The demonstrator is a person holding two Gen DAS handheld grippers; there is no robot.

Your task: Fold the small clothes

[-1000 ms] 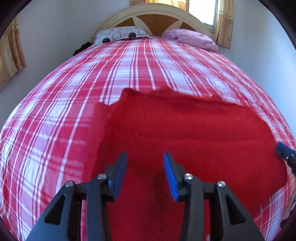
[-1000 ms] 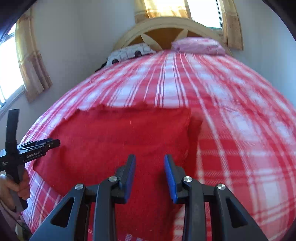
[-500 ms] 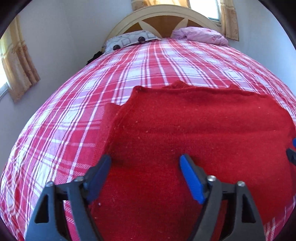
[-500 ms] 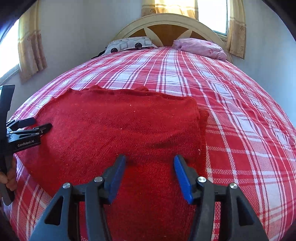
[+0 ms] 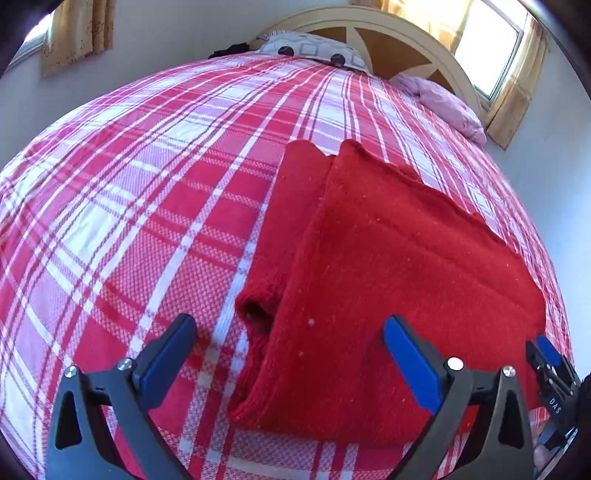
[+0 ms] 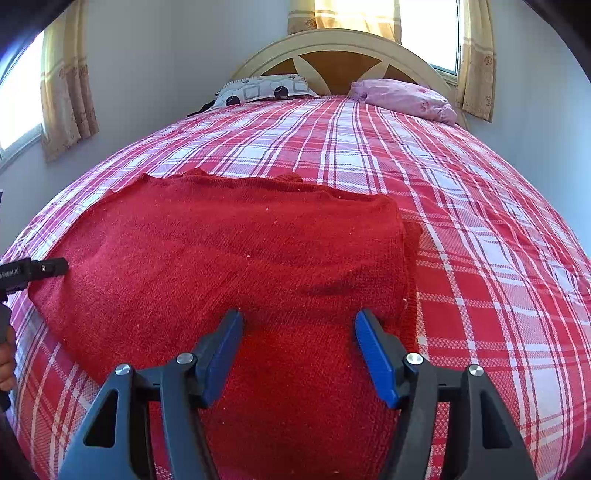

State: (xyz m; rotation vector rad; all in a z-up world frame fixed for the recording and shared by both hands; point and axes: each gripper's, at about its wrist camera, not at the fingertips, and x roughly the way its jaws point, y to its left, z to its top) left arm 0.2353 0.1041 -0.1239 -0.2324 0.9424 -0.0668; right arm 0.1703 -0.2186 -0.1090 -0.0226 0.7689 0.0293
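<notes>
From the left wrist camera, the left gripper (image 5: 290, 341) points steeply down at the bed, its jaws spread very wide after just opening further; nothing is clamped in them. The left blue pad (image 5: 168, 356) hangs over the bare red-and-white plaid bedspread (image 5: 122, 206), while the right pad sits over the red knitted sweater (image 5: 399, 266). The sweater lies folded on the bedspread, and its left folded edge, with a sleeve (image 5: 284, 221) sticking out from under the top layer, runs between the two fingers. At the lower right edge of this view the tip of the right gripper (image 5: 550, 363) shows, close to the sweater's near right corner. Beyond, a patterned pillow (image 5: 310, 46) and a pink pillow (image 5: 447, 103) lie against the cream headboard (image 5: 406, 33).

From the right wrist camera, the right gripper (image 6: 299, 352) is angled down over the near edge of the sweater (image 6: 221, 251), its jaws moderately apart, having just been opening, with the knit below and between the pads but not pinched. The garment lies flat as a broad rectangle, its right edge just beside the right finger. At the far left the black nose of the left gripper (image 6: 35, 269) reaches the sweater's left edge, and a bit of the person's hand (image 6: 6, 363) shows beneath it. Curtains (image 6: 68, 85) hang at the window on the left.
</notes>
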